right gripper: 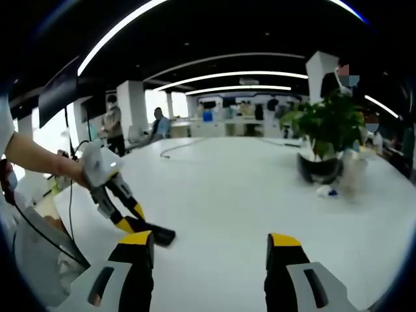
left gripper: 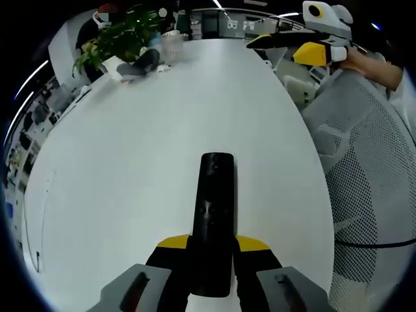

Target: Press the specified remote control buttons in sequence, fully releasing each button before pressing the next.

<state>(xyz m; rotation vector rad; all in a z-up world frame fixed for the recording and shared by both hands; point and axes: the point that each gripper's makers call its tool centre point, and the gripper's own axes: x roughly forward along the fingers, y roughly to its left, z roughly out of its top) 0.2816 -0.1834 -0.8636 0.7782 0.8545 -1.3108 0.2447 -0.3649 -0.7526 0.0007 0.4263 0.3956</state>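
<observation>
A long black remote control (left gripper: 213, 214) lies flat between the jaws of my left gripper (left gripper: 213, 250), which is shut on its near end, over the white table (left gripper: 149, 143). In the right gripper view the same remote (right gripper: 158, 234) shows as a dark slab at the tip of the left gripper (right gripper: 140, 224), held by a hand low on the left. My right gripper (right gripper: 211, 250) stands open with only bare table between its yellow-tipped fingers. That right gripper (left gripper: 296, 47) also appears at the top right of the left gripper view, raised off the table.
A potted plant (left gripper: 120, 36) stands at the table's far end, and the plant (right gripper: 328, 127) is at the right in the other view, with small items (right gripper: 328, 191) by its pot. A mesh office chair (left gripper: 364, 162) sits along the table's right edge. People stand in the background (right gripper: 114, 123).
</observation>
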